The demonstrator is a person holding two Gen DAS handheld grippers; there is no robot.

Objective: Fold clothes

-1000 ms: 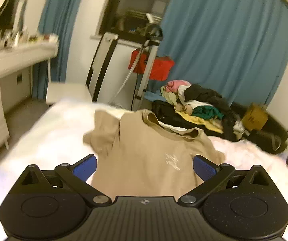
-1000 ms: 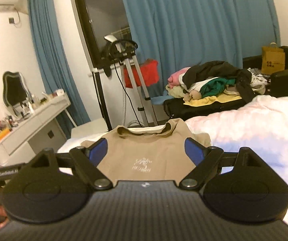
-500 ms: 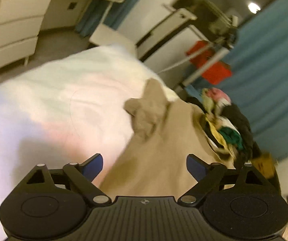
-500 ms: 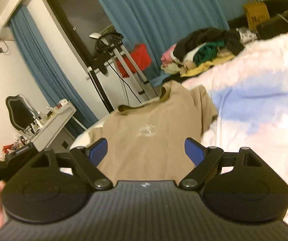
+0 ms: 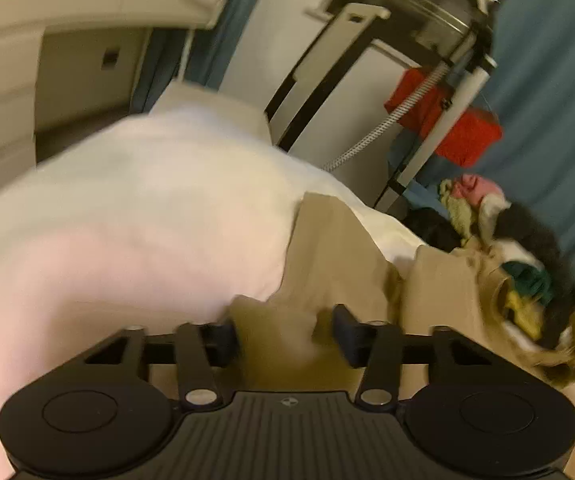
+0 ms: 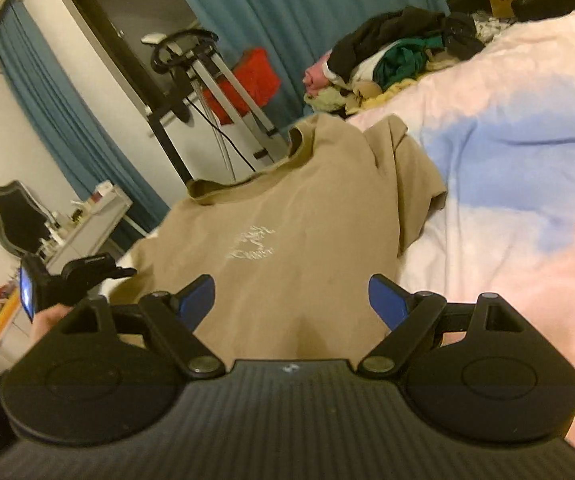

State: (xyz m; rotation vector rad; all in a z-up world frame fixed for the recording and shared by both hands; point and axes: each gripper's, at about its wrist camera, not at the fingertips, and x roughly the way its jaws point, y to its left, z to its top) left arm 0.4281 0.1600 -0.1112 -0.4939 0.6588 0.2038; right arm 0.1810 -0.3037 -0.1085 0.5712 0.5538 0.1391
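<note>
I see the tan T-shirt [image 6: 287,216] lying face up on the pastel bedspread [image 6: 507,184]. My left gripper [image 5: 285,334] is closing around its hem fabric. My right gripper [image 6: 291,300] stands wide apart above the shirt, holding nothing.

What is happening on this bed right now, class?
A person holding a gripper in each hand is starting to fold a tan short-sleeved T-shirt spread front up on a pink, white and blue bedspread. The left gripper is at the shirt's edge, its jaws closing with a bunch of tan fabric between them. The right gripper hovers over the shirt's lower part with jaws wide open, holding nothing. No fold is made yet.
</note>
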